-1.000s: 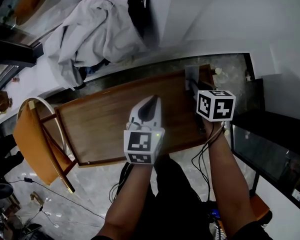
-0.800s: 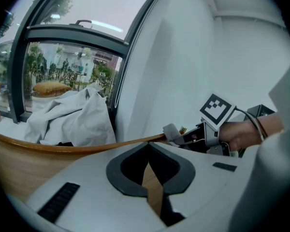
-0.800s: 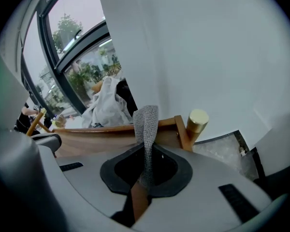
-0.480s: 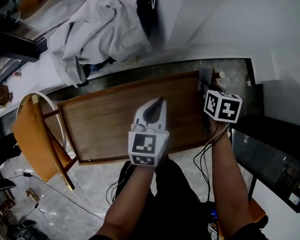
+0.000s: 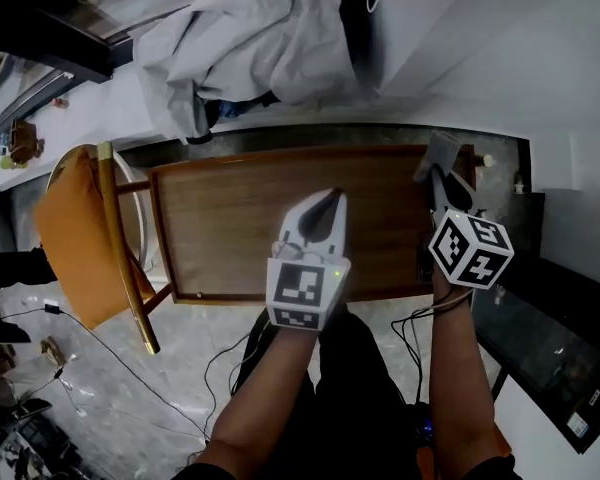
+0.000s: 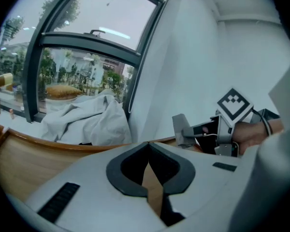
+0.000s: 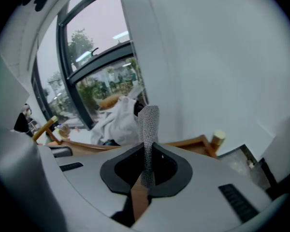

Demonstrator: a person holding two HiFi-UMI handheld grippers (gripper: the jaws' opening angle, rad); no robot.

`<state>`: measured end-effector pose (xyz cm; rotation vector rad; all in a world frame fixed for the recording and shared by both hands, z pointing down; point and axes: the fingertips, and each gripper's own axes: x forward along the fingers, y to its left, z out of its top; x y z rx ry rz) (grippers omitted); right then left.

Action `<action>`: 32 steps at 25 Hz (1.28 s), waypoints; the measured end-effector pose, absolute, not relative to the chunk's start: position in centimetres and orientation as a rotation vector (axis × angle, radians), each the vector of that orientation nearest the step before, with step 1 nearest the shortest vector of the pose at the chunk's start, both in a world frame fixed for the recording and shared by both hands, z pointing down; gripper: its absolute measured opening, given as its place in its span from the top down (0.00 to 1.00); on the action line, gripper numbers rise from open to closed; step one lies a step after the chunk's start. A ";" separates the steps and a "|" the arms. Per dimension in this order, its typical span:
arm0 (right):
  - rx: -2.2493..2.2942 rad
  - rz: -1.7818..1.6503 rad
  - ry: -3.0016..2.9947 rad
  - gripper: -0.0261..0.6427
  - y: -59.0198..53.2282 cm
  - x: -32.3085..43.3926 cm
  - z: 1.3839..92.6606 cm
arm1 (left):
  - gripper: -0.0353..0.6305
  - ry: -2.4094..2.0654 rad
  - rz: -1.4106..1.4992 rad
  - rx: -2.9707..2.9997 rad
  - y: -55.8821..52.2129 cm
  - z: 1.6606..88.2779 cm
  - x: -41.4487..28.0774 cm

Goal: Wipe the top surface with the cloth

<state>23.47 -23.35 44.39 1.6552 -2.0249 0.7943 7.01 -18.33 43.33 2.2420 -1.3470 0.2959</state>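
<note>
Compared w/ 1 sec ago, the right tool (image 5: 437, 180) has carried the grey mesh cloth (image 5: 442, 152) a bit further right. It's now over the far right corner of the brown wooden tabletop (image 5: 230, 233); can't tell if the cloth touches the wood. The left tool (image 5: 327, 200) keeps approx the same spot above the tabletop, right of middle. Head view has turned too: the tabletop lay slanted then, level across the frame now.

Right gripper view: jaws clamped tight on the cloth (image 7: 149, 122), a narrow strip w/ fine knit-like weave standing up past the tips. Left gripper view: left tool (image 6: 148, 146) jaws pressed together at the tips, nothing between.

Tabletop is rectangular, smooth-grained, w/ a thin raised rim & a round brass-coloured knob (image 7: 218, 137) at its corner. Left of it is an orange chair w/ brass-coloured frame (image 5: 75, 233). On the far side lies a crumpled white fabric heap (image 5: 250, 38).
</note>
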 end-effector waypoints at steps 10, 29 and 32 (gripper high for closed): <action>1.182 0.897 -2.346 0.91 -19.1 -2.5 45.7 | 0.93 -1.666 0.269 2.032 -15.9 41.5 -10.3; 0.883 1.086 -2.368 0.91 -12.3 -23.7 50.3 | 0.93 -1.781 0.191 2.002 -10.8 36.6 -22.7; 0.890 1.083 -2.322 0.91 -12.3 -23.7 50.9 | 0.93 -1.770 0.194 2.004 -10.6 36.9 -23.1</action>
